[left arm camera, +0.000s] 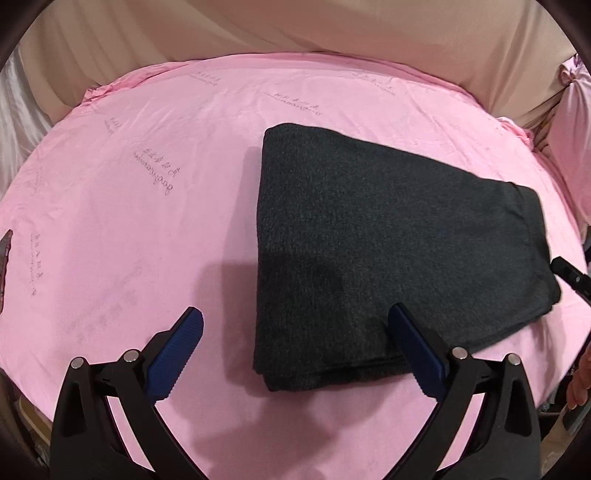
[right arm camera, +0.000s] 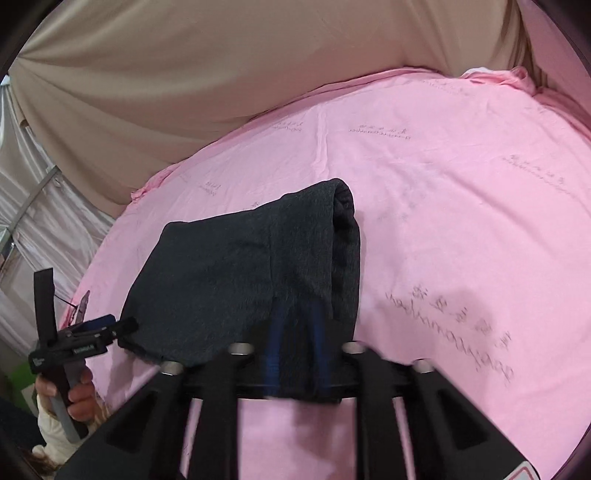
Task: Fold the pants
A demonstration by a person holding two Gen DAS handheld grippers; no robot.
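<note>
The dark grey pants [left arm camera: 388,240] lie folded into a flat stack on the pink sheet [left arm camera: 129,221]. My left gripper [left arm camera: 295,312] hangs open over the stack's near left corner, its blue pads wide apart and nothing pinched between them. The right gripper's black tip [left arm camera: 569,275] shows at the stack's right edge. In the blurred right wrist view, the right gripper [right arm camera: 295,336] has its blue pads close together with a corner of the pants [right arm camera: 229,266] between them. A hand [right arm camera: 79,395] holds the left gripper [right arm camera: 110,326] at the far end of the stack.
The pink sheet [right arm camera: 443,221] covers a wide soft surface all around the pants. Beige fabric [left arm camera: 332,29] rises behind it, and pale curtains [right arm camera: 33,206] hang at the side. A small dark object [left arm camera: 5,254] lies at the sheet's left edge.
</note>
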